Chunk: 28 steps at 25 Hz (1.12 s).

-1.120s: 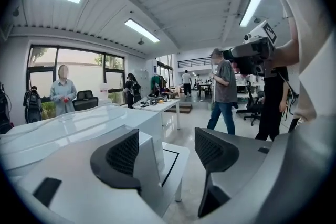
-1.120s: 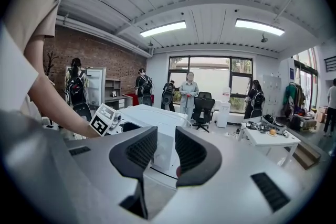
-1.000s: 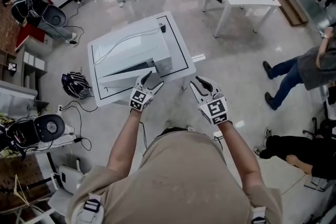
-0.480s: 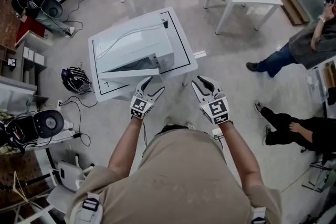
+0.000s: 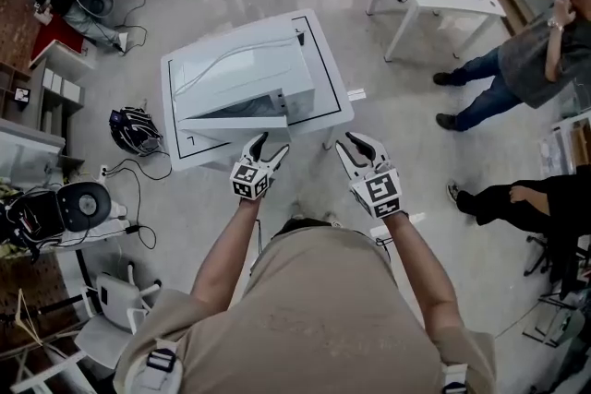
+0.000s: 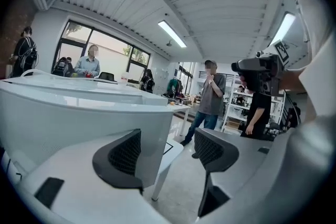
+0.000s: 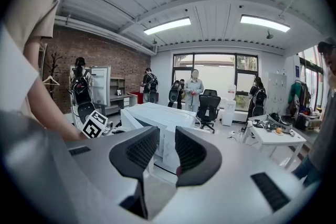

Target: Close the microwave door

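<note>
door (image 5: 236,126) ajar | left claw (image 5: 272,143) open, empty, just before microwave (image 5: 242,74) | right claw (image 5: 351,143) open, empty, right of microwave | risk: glancing push slips off door or shoves microwave

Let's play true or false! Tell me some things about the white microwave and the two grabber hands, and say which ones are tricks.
1. The microwave has its door partly open. True.
2. The left gripper is clamped on the door. False: its jaws are apart and grip nothing.
3. The right gripper is open and empty. True.
4. The microwave sits on the floor. False: it sits on a white table.
</note>
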Tool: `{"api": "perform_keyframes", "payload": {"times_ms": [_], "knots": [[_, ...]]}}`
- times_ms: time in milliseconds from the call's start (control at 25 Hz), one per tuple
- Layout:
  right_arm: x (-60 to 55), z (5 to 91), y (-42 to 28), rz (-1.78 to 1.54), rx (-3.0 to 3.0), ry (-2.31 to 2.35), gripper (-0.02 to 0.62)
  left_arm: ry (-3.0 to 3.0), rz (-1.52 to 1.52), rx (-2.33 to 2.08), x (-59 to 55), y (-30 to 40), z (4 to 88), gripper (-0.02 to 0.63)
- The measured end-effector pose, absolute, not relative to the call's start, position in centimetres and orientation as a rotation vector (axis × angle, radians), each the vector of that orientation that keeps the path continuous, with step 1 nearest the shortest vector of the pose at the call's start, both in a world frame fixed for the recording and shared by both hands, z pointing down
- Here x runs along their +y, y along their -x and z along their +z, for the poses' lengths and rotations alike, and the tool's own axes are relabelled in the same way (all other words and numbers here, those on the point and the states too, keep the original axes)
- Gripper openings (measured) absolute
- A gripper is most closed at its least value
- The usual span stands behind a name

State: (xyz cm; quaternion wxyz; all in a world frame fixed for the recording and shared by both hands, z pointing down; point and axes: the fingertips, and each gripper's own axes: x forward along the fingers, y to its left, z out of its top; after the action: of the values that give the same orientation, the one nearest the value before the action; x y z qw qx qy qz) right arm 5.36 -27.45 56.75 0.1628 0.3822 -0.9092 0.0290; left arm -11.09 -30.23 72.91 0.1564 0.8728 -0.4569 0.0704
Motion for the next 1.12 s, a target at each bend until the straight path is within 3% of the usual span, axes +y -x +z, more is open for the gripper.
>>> {"api": "perform_keyframes", "payload": {"times_ms": [480, 560, 600, 760, 1120], "knots": [[-28.3, 56.4, -4.3, 0.062, -2.601, -1.076, 0.112, -2.38, 0.124, -1.405, -37.6, 13.2, 71.7, 0.321], [-28.4, 56.4, -4.5, 0.063, -2.598, -1.077, 0.112, -2.375, 0.145, -1.407, -39.0, 13.3, 71.5, 0.277], [-28.4, 56.3, -4.6, 0.061, -2.596, -1.076, 0.112, -2.407, 0.184, -1.383, -39.4, 12.7, 71.6, 0.219], [-28.7, 56.4, -4.7, 0.059, -2.594, -1.069, 0.112, -2.538, 0.247, -1.257, -39.6, 9.6, 70.3, 0.242], [-29.9, 55.8, -4.0, 0.061, -2.628, -1.059, 0.112, -2.544, -0.028, -1.283, -36.7, 9.8, 62.1, 0.259]]}}
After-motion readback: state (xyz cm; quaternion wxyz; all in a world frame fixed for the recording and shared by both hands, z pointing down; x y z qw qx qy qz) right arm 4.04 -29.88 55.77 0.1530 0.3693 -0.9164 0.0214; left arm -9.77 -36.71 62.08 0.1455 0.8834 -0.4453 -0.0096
